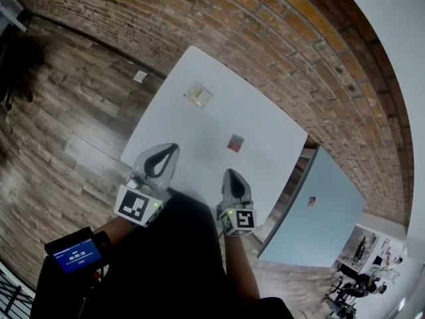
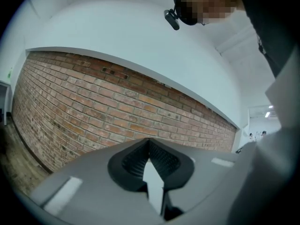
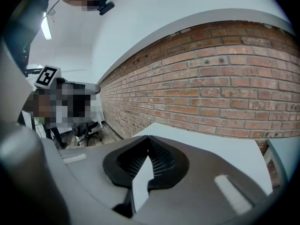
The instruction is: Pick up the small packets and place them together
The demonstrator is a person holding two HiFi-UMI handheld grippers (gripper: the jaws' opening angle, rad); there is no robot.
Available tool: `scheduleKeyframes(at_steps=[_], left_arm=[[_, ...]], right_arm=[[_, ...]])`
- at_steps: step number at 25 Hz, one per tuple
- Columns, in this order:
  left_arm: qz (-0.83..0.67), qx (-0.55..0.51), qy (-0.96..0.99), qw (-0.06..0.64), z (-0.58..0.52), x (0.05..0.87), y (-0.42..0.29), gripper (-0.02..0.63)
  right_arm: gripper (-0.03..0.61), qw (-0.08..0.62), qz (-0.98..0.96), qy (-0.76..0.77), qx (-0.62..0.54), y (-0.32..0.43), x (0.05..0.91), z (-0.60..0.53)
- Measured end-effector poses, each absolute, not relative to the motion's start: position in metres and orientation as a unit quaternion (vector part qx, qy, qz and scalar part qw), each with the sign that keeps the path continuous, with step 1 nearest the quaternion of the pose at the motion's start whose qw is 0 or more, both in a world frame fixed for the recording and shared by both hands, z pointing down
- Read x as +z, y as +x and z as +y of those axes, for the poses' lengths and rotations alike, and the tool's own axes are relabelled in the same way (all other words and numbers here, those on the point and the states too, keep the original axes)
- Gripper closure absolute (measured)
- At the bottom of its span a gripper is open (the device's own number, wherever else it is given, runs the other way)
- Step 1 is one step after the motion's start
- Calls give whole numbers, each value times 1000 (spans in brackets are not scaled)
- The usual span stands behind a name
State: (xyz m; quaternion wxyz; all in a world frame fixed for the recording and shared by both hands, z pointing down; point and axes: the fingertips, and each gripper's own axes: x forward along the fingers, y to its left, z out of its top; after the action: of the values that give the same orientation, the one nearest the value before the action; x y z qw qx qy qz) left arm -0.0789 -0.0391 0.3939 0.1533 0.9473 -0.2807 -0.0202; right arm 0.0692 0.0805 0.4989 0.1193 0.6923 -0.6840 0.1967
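Packets lie apart on the white desk (image 1: 265, 121): a pale packet (image 1: 198, 95) toward the far side and a red packet (image 1: 235, 142) nearer. Over the near edge, the left tongs (image 1: 172, 149) and the right tongs (image 1: 232, 174) are both closed and empty. The red packet lies just beyond the right tongs; the pale packet is well beyond both.

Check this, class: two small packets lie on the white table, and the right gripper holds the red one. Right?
No. The right gripper holds nothing: the right gripper view shows its jaws together, empty. The red packet lies on the white table, like the pale packet.
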Motion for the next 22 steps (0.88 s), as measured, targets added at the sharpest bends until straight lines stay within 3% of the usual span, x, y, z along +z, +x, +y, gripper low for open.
scheduleKeyframes(at_steps=[22], left_arm=[[-348,-7,933,94,-49,384,-82,614]], right_arm=[[575,88,-678,728,51,61,417,34]])
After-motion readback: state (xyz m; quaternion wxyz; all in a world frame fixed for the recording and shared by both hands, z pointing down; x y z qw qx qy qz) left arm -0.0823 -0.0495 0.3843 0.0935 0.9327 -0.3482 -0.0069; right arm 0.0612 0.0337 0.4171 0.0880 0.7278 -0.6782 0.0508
